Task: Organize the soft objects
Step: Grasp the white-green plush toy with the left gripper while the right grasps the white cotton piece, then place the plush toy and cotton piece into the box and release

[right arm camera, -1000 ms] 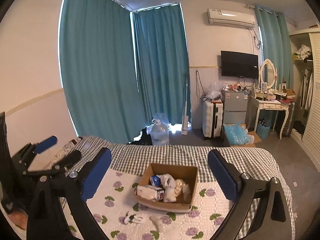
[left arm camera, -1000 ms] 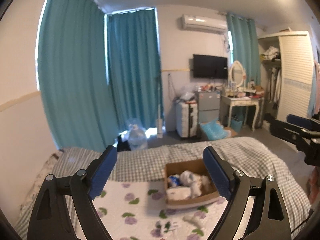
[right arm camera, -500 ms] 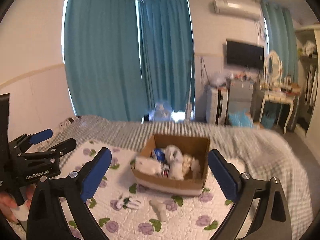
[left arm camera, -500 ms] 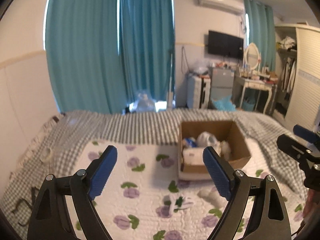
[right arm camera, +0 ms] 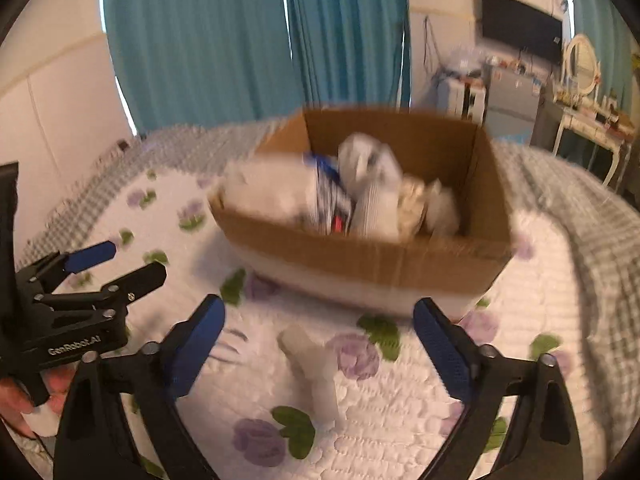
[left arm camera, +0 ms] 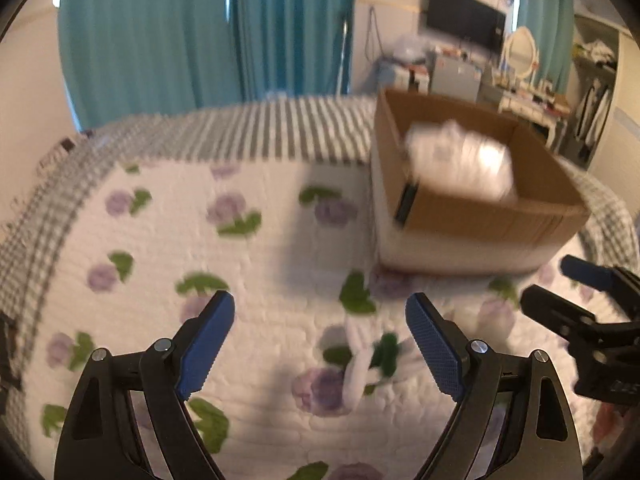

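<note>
Left wrist, left claw (left arm camera: 320, 344) spread (empty) above quilt (left arm camera: 248, 264)

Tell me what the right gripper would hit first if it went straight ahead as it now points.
Probably the plain white sock lying on the floral quilt, between the open right gripper fingers; the cardboard box sits beyond. Blur leaves depth uncertain.

brown corrugated cardboard box (right arm camera: 372, 256): matt | white flower-print quilted cloth bedspread (left arm camera: 256, 280): puckered, soft | blue gripper pads (right arm camera: 442, 350): textured rubbery | teal cloth curtains (right arm camera: 208, 40): matt

teal curtains (right arm camera: 256, 40) | wall TV (right arm camera: 520, 26) | white dressing table (right arm camera: 592, 128) with oval mirror (right arm camera: 581, 65) | cream walls
</note>
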{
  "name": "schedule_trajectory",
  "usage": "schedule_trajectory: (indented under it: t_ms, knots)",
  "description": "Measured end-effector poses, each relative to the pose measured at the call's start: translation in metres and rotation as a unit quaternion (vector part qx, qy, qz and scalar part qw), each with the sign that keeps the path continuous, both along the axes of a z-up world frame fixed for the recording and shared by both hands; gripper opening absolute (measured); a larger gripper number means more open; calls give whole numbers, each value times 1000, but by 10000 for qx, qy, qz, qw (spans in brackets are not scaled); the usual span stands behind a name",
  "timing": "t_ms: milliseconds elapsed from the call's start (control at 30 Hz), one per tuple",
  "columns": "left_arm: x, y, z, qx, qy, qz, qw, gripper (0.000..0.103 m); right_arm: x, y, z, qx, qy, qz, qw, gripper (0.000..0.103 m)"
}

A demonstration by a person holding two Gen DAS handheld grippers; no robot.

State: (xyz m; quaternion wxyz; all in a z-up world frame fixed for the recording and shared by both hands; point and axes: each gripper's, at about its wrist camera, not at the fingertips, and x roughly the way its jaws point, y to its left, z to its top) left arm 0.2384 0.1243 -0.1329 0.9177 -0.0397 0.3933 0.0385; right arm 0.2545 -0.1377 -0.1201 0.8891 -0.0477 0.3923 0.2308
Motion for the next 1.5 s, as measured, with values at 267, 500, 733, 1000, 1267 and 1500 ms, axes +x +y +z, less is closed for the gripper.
schedule_trajectory:
  t_ms: [267,500,733,1000,1267,1500]
  knots:
    - [-5,-9,-32,-316,597,-341,9971,89,15,5,-48,-343,485,71,9982,60]
    - [-7,-23,-42,-261,727,-552,9955,87,13,2,-51,-178,660,182,9975,31]
    - [1,-40,-46,-229,600,-853,9943,86,8,-14,-45,-11,635,9,9980,30]
    - [2,-54,-53,-134,640,-1240,9901,56,7,-11,-43,-3,578,-12,9983,30]
    - [-7,-42,-46,-548,677,-1235,9885,42,-4,-18,-33,52,467,-150,9988,29]
    - [-30,-44,-20,-512,564,-1194,9899,40,-33,-27,3,224,204,-147,9994,28]
